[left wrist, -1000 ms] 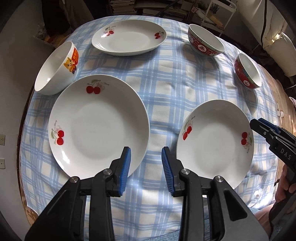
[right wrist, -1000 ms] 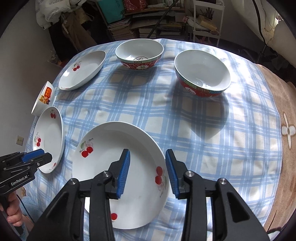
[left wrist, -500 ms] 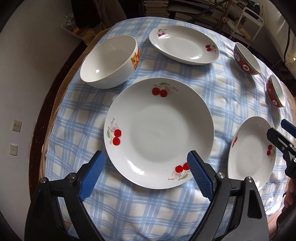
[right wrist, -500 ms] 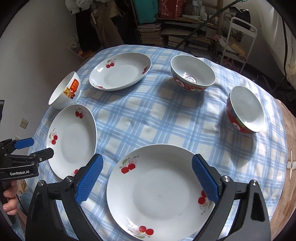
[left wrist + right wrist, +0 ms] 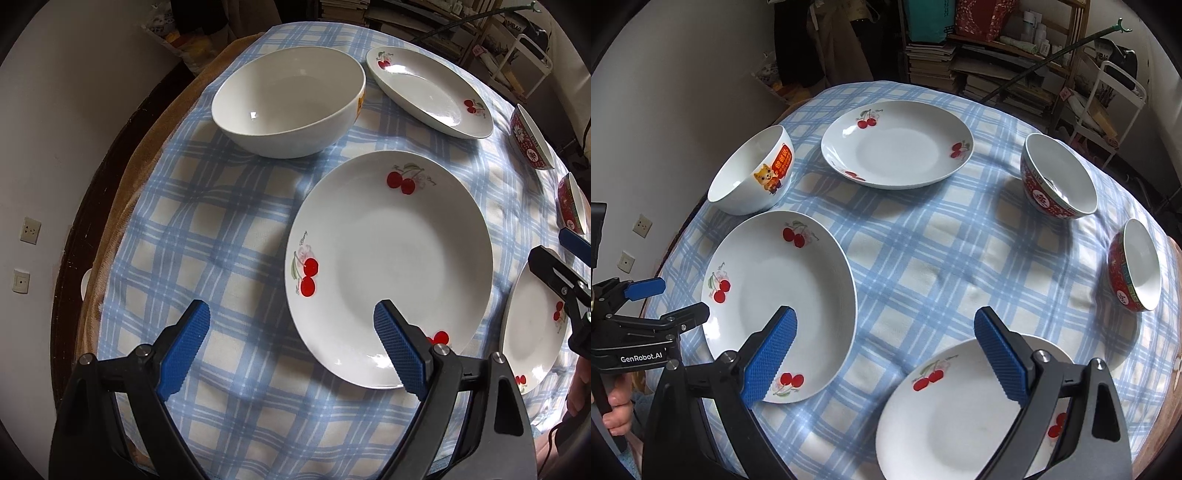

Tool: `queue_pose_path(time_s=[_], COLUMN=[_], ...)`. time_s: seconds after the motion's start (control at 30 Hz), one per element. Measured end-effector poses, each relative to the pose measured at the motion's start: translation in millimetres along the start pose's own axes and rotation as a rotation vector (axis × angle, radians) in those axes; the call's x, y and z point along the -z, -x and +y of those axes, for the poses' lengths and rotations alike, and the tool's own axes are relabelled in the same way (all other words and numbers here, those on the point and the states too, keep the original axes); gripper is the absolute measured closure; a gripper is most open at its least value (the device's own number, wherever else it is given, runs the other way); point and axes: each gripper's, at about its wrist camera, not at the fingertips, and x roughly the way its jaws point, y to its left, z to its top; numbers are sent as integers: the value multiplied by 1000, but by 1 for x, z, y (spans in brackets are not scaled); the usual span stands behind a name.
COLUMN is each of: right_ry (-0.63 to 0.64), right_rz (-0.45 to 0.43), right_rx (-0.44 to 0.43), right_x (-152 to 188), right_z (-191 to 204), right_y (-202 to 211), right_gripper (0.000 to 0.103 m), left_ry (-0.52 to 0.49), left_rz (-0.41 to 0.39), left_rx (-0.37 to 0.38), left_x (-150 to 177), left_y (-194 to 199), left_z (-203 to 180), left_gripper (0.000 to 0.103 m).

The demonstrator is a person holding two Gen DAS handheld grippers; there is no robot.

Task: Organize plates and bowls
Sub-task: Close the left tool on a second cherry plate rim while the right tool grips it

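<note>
Three white cherry plates lie apart on the round table: a near-left plate (image 5: 391,266) (image 5: 783,295), a near-right plate (image 5: 945,413) (image 5: 532,332) and a far plate (image 5: 897,144) (image 5: 428,92). A white cat bowl (image 5: 288,103) (image 5: 753,177) stands at the left. Two red bowls (image 5: 1060,177) (image 5: 1137,266) stand at the right. My left gripper (image 5: 291,350) is open and empty, its right finger over the near-left plate's near rim. My right gripper (image 5: 886,354) is open and empty, its right finger over the near-right plate.
A blue checked tablecloth (image 5: 942,251) covers the table. A white wall (image 5: 55,147) with sockets is close on the left. Shelves of books (image 5: 979,66) and a white wire rack (image 5: 1108,103) stand behind the table.
Both grippers opened wide from nearly shut. The left gripper swung left towards the near-left plate and the cat bowl; the right gripper swung left and pulled back.
</note>
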Motion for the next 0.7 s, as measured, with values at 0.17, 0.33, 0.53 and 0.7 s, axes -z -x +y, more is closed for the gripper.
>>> queue_pose_path(time_s=[0.17, 0.33, 0.53, 0.7], right_ry=[9, 10, -5, -11], right_rz=[14, 31, 50, 72], right_rx=[13, 20, 16, 3], right_x=[-5, -4, -2, 2], right_z=[8, 8, 2, 0], right_y=[-18, -31, -44, -54], right_gripper=[2, 2, 2, 13], left_ry=[43, 71, 73, 60], left_rz=[11, 18, 39, 63], left_rx=[6, 31, 77, 152], left_x=[-3, -6, -12, -13], left_y=[-11, -20, -33, -43], left_z=[16, 24, 25, 26], left_gripper=[14, 14, 17, 53])
